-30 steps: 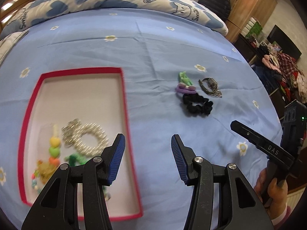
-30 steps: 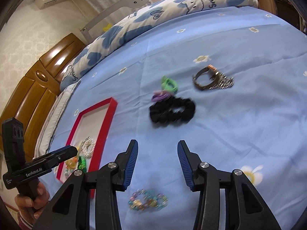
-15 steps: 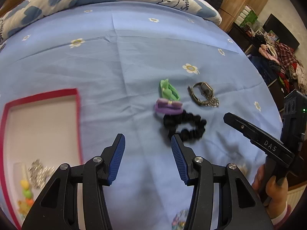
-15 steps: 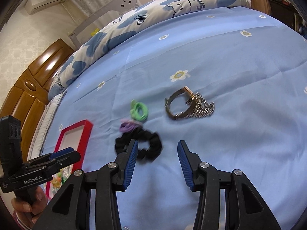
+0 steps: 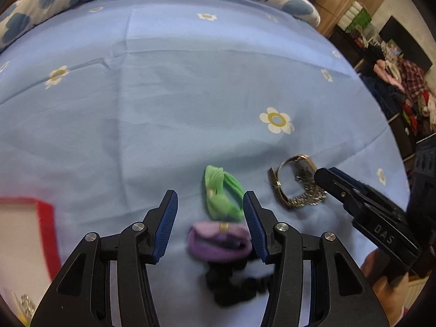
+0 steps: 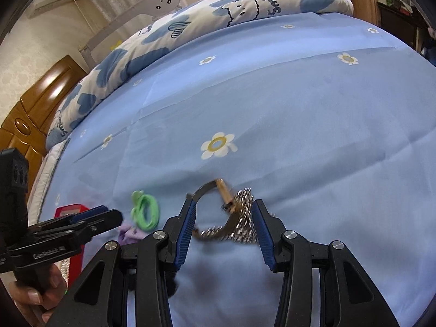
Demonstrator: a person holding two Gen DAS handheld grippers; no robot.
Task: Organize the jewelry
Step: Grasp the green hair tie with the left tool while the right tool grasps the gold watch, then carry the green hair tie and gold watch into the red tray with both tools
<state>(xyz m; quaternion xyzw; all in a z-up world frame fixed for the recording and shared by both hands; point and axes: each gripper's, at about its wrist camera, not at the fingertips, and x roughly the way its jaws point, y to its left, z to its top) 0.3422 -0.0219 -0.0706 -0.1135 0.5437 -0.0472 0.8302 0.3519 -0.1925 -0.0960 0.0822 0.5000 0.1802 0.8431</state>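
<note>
Both hands are sliding right from the red tray (image 5: 45, 218); you're bringing the left tongs (image 5: 210, 219), spread and empty, over the purple hair tie (image 5: 218, 242), the right tongs (image 6: 224, 224), also spread, astride the watch (image 6: 229, 218) on the bed (image 5: 190, 87).

1. Hair ties on the bedsheet: three, namely one green hair tie (image 5: 222, 194), one purple hair tie (image 5: 218, 242) and one black scrunchie (image 5: 234, 286).
2. Wristwatches: one metal watch (image 5: 295, 182).
3. Red-rimmed trays: one red tray (image 5: 45, 226).
4. Handheld grippers: two, the left gripper (image 5: 209, 227) and the right gripper (image 6: 224, 231).
5. Patterned quilts: one quilt (image 6: 239, 5).
</note>
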